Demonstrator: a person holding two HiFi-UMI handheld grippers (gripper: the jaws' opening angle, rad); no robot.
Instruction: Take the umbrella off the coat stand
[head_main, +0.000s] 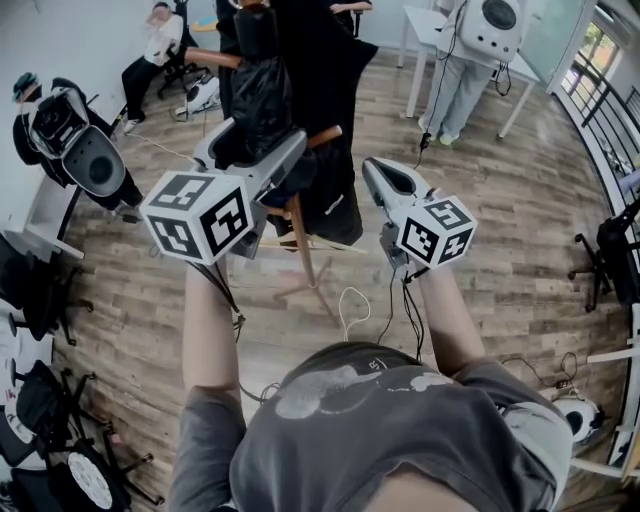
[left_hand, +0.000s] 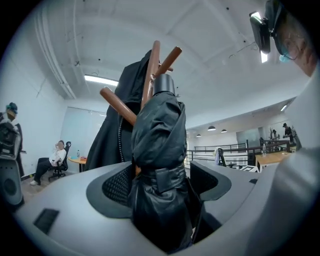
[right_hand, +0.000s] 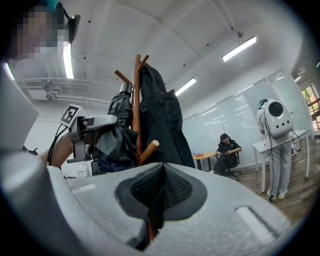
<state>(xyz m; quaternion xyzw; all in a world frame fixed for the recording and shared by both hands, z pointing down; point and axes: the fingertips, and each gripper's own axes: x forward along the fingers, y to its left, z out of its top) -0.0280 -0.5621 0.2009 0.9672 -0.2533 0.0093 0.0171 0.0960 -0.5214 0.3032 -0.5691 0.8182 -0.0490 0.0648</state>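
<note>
Centre of room: coat stand (head_main: 303, 245) w/ black coat (head_main: 325, 90) draped over it. Folded black umbrella (left_hand: 157, 145) hangs on stand's near side, up against a wooden peg (left_hand: 119, 105). Left gripper (left_hand: 162, 180) level, jaws at their widest, umbrella between them but not clamped. Right gripper (right_hand: 161, 172) jaws pressed together, empty, just beside stand. Step: pre-grasp, prob. Next: close left jaws on umbrella body, then lift up & off peg w/o dragging coat.
</note>
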